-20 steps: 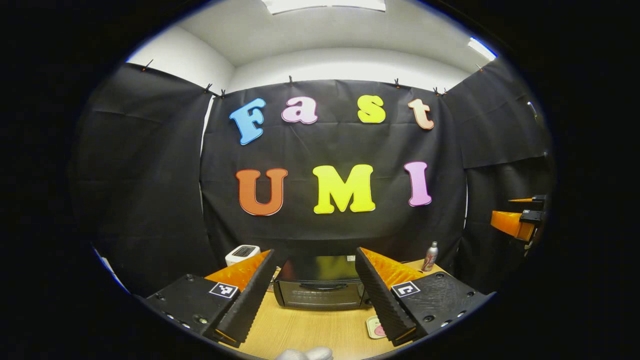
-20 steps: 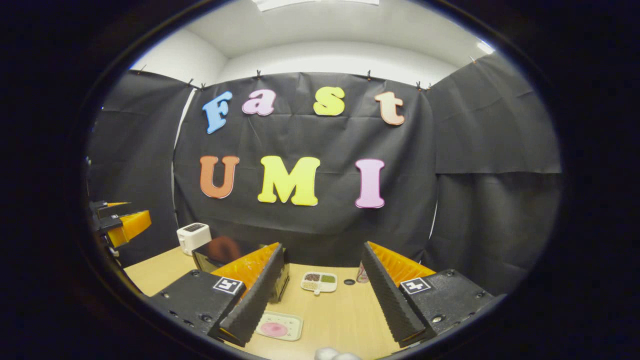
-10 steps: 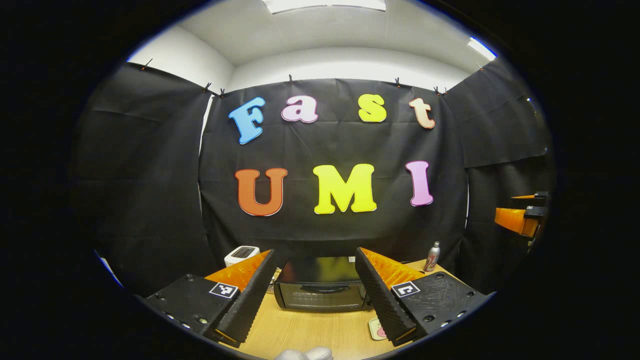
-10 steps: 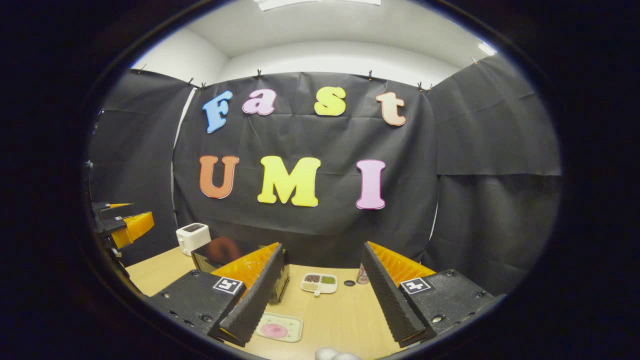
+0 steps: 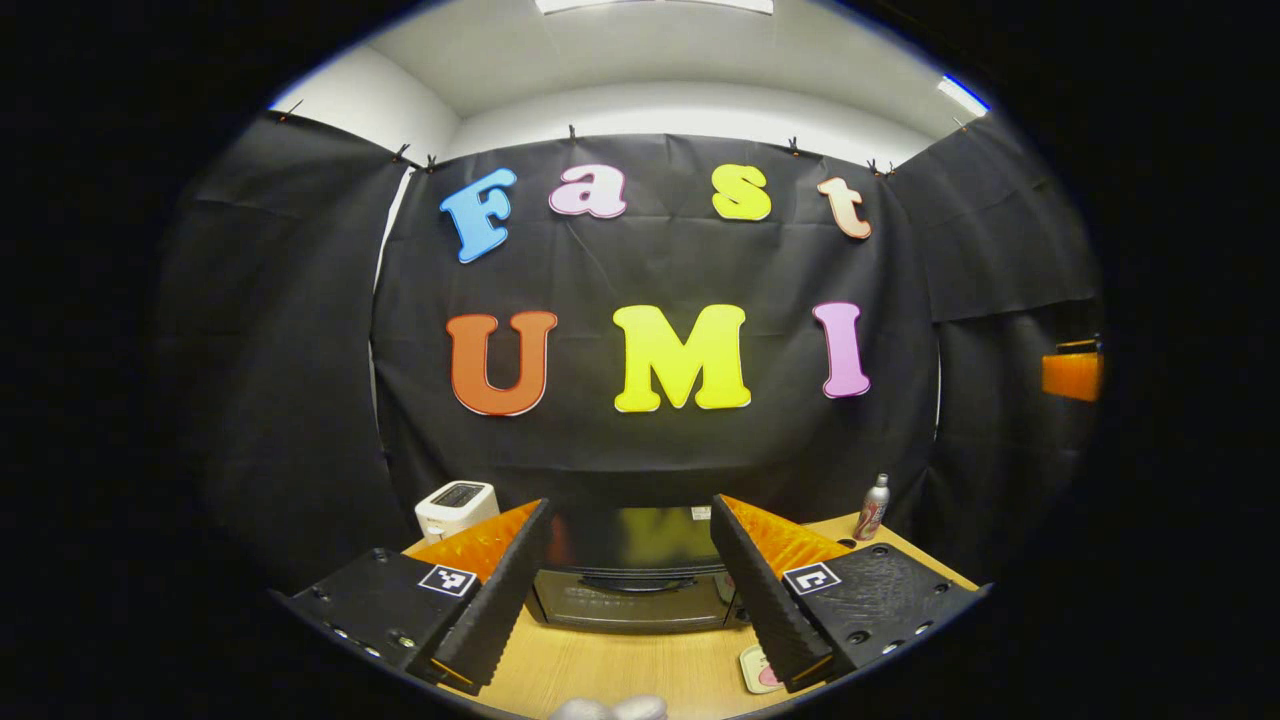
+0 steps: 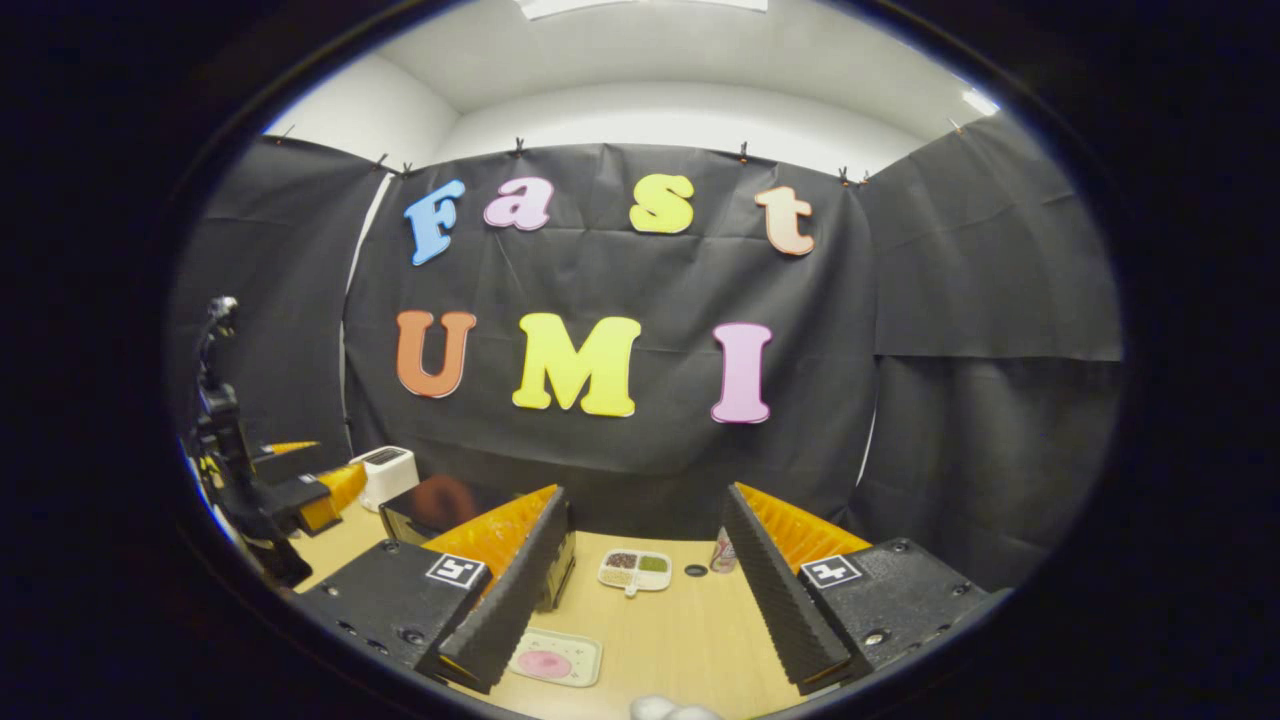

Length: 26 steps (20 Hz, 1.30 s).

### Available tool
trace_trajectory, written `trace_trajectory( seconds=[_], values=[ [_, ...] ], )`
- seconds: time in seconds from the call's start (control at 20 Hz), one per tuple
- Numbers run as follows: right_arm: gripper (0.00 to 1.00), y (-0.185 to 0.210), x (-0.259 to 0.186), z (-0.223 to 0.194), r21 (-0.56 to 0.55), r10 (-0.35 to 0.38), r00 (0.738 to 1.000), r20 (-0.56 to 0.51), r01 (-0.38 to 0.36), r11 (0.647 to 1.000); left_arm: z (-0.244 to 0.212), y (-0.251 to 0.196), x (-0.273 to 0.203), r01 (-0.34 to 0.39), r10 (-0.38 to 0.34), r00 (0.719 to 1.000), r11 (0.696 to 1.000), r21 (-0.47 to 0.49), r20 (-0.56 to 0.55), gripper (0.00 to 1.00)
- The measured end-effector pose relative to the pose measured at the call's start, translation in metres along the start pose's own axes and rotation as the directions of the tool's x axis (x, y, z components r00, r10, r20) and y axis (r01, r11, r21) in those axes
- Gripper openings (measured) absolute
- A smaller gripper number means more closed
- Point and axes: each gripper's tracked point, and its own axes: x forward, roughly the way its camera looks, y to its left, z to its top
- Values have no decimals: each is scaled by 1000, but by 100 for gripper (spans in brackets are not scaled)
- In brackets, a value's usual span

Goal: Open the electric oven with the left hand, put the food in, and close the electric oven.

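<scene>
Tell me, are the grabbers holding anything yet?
No. The left gripper and the right gripper are both open with nothing between their fingers. The electric oven sits closed on the table, untouched.

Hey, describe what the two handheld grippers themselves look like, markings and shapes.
The left gripper and right gripper match: each has two long wedge-shaped fingers with ribbed inner faces, mounted on black textured blocks with screw holes. Each block carries a small square black-and-white marker.
</scene>
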Motion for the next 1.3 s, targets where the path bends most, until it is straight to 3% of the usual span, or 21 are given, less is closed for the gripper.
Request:
trace_trajectory(
  seconds=[0.4,0.75,1.15,1.3],
  values=[
    [98,-12,-3,-1,-18,-56,998,-27,56,998,-82,-9,83,48,-50,991,999,-20,-127,96],
    [99,-11,2,-5,-36,-83,995,-60,81,996,-152,-2,118,33,-42,958,999,-34,-284,96],
    [99,2,1,-6,-20,-56,997,-57,55,998,-158,2,124,47,-42,955,999,10,-293,97],
    [99,4,-4,-7,-21,-50,997,-61,49,999,-159,1,123,55,-47,936,998,12,-350,97]
  ],
)
